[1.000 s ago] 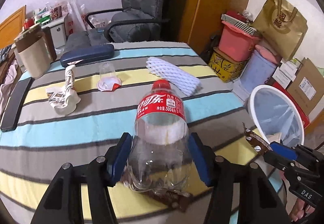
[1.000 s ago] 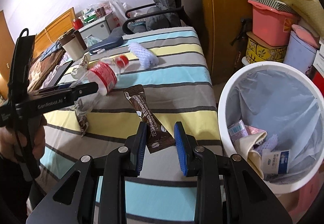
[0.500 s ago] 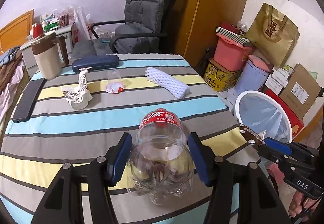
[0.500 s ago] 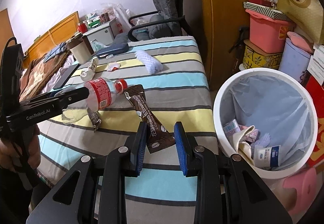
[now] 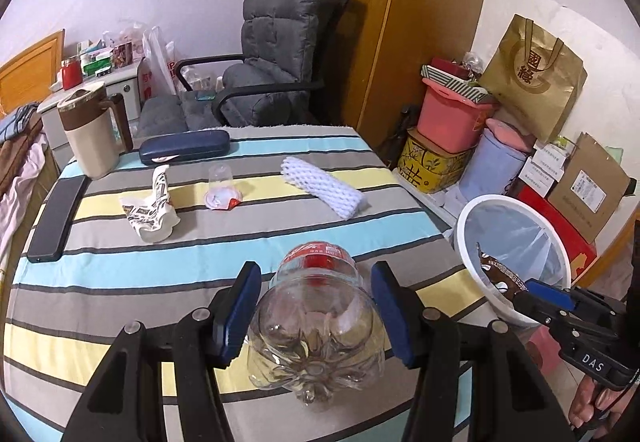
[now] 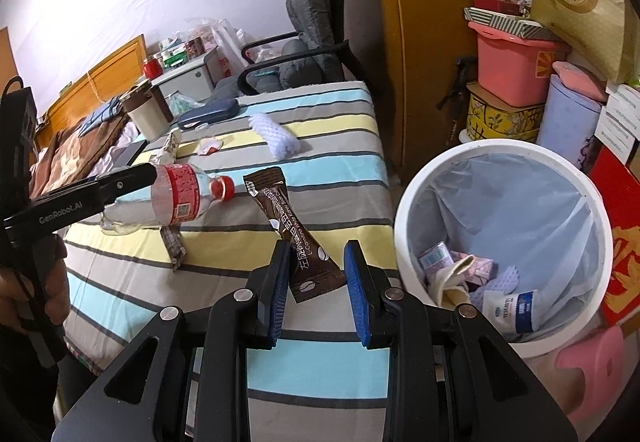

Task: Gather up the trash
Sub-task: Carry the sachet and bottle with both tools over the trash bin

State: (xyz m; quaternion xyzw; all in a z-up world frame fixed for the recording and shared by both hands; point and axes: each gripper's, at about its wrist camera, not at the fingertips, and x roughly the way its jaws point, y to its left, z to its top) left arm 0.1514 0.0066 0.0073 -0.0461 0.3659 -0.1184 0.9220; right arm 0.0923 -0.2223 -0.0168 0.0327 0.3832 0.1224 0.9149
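Striped cloth covers the table [image 5: 120,262] in a cluttered bedroom. Left gripper [image 5: 316,312] holds an empty plastic bottle [image 5: 316,326] above the near table edge, jaws clamped on its body, red cap pointing away. Right gripper [image 6: 316,274] has its jaws closed on a brown sachet [image 6: 296,234], just left of the white bin [image 6: 404,210], which holds trash. Another brown wrapper [image 6: 174,242] apparently lies under the bottle. Farther off lie a foam net sleeve [image 5: 324,186], a crumpled paper cup [image 5: 152,210] and a small clear cup [image 5: 222,186].

Both grippers are black with blue ribbed pads [image 6: 355,284] and silver screws. The left gripper [image 5: 316,316] is marked "GenRobot.AI", the right gripper [image 6: 316,278] "DAS".
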